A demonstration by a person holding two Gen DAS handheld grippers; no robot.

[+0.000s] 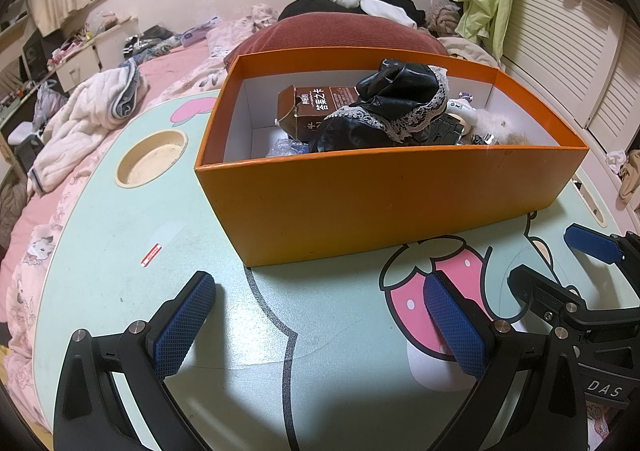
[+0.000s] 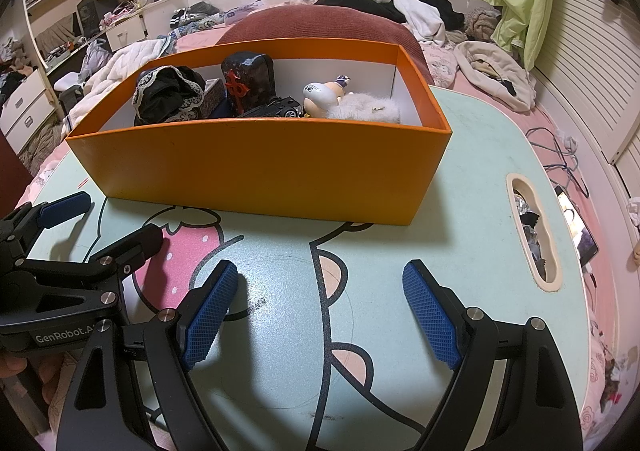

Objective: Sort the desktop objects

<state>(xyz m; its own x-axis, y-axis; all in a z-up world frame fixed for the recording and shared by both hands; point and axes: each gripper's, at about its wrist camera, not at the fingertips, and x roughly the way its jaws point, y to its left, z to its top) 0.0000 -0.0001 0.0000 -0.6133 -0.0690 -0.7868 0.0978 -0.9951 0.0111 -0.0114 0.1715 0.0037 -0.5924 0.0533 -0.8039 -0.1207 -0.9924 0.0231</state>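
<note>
An orange box [image 1: 384, 207] stands on the mint-green lap table [image 1: 132, 235]; it also shows in the right wrist view [image 2: 256, 175]. Inside lie a brown carton [image 1: 316, 107], black lace-trimmed cloth [image 1: 384, 107], a dark pouch with a red cross [image 2: 248, 83], a small figurine [image 2: 324, 91] and white fluff [image 2: 368, 109]. My left gripper [image 1: 320, 327] is open and empty, low over the table in front of the box. My right gripper [image 2: 320, 315] is open and empty, beside the left one. Each gripper shows in the other's view.
A round cup recess [image 1: 152, 159] sits at the table's left. A slot [image 2: 532, 227] with scraps is at its right edge. A small red sticker [image 1: 151, 254] lies on the table. A bed with clothes, a red pillow [image 1: 340, 31] and a phone with cables [image 2: 580, 231] surround the table.
</note>
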